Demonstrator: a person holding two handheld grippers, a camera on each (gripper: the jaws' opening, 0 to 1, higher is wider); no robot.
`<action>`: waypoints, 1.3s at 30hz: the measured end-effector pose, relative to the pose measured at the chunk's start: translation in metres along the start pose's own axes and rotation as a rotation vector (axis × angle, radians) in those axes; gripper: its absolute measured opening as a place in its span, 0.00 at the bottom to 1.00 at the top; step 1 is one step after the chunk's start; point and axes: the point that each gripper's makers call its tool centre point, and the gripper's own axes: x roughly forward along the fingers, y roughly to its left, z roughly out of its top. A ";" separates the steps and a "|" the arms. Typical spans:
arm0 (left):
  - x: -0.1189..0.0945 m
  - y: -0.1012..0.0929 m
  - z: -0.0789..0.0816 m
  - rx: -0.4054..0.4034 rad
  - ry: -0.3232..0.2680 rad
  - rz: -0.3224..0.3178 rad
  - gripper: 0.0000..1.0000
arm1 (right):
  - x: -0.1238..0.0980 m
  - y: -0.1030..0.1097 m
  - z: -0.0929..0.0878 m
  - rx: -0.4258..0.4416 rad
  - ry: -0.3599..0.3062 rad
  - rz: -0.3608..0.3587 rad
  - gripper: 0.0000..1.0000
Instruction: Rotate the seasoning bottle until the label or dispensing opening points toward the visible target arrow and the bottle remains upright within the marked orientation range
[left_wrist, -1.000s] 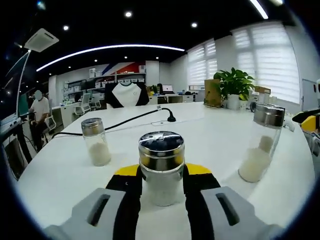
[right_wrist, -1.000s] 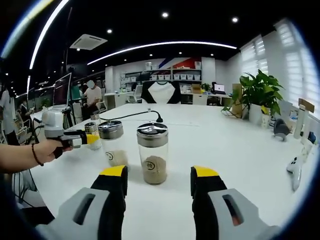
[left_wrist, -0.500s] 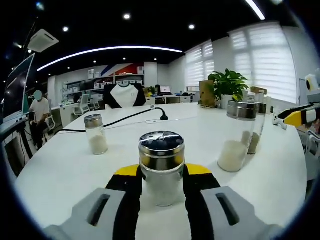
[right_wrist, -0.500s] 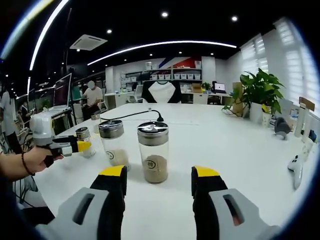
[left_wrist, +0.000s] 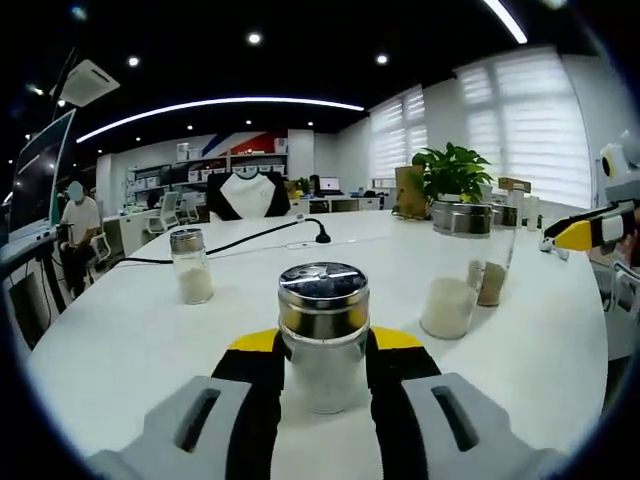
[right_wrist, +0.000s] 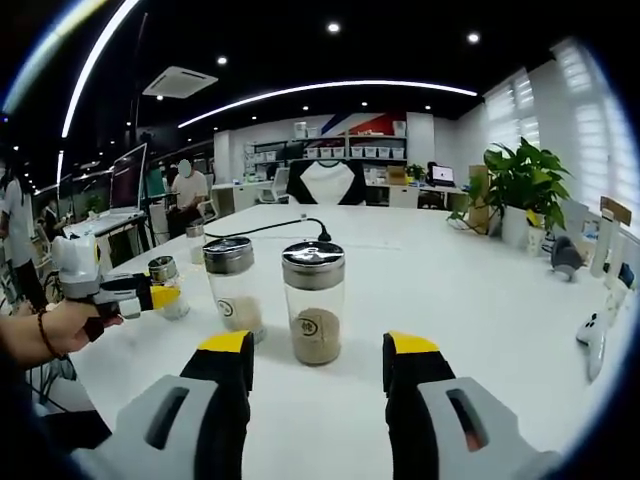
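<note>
1. In the left gripper view I see the seasoning bottle upright on the white table, sitting right between my left gripper jaws; the yellow-tipped black pads press against both sides of its glass, so the jaws are closed on it.
2. Its shiny metal cap faces the camera, with a dark top. I cannot read any label on this bottle from here, and I cannot make out an arrow on the table.
3. In the right gripper view the same bottle shows small at the left, held by a person's hand gripping the left tool.
4. My right gripper hangs above the table with its jaws wide apart and nothing between them.
5. Just ahead of it stands a jar of brownish powder with a small round label too small to read; just to its left stands a jar of pale powder, also with a small round mark.
6. Further back a small shaker stands alone near a black cable.
7. A potted plant stands at the far right edge of the table.
</note>
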 end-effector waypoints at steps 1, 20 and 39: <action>0.000 0.000 0.000 0.000 0.000 -0.001 0.34 | 0.000 0.000 0.000 0.001 0.000 0.000 0.52; 0.000 -0.004 0.000 0.007 0.002 -0.041 0.34 | 0.000 -0.003 -0.003 -0.001 0.013 -0.007 0.52; 0.001 -0.005 -0.002 0.051 0.015 -0.159 0.34 | 0.001 -0.001 -0.003 0.000 0.012 0.000 0.52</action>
